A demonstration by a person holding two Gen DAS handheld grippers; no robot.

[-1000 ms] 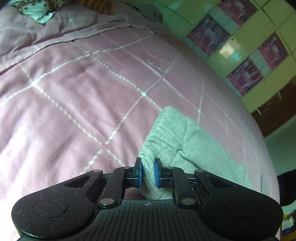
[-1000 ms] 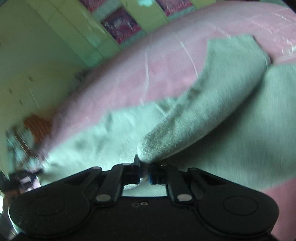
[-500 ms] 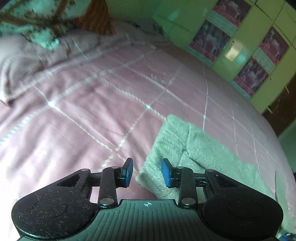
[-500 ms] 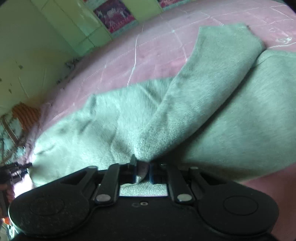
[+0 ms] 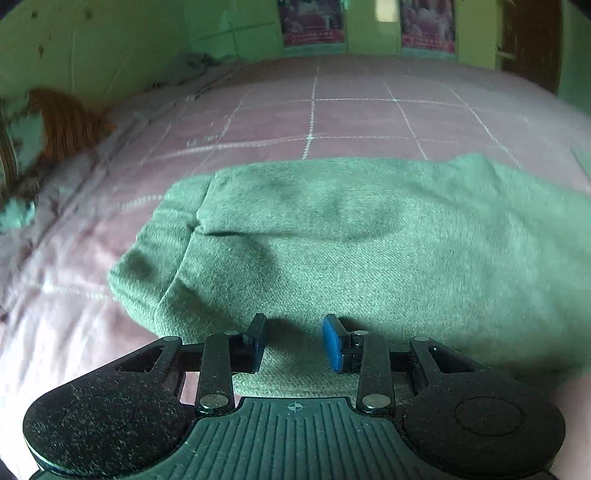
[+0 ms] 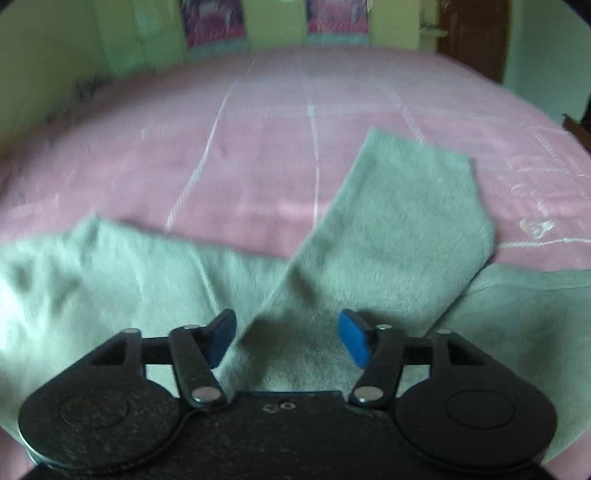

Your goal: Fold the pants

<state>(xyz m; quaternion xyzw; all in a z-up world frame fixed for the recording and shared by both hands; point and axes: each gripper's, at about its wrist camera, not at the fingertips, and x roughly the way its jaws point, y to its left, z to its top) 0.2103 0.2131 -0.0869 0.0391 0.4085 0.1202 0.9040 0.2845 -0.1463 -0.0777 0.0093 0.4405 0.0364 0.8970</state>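
Since the earlier frames both grippers have released the cloth: left gripper (image 5: 293, 343) and right gripper (image 6: 286, 341) now stand wide apart, holding nothing, low over the near edge of the grey-green pants (image 5: 351, 258). One leg (image 6: 399, 229) lies askew across the other on the pink bedspread (image 6: 258, 147); squaring it before the next fold would likely help.

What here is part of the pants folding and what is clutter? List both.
Job: green pants, left gripper open, right gripper open.
Lying about: striped orange cloth, wall posters; the pink bedspread only supports the work.
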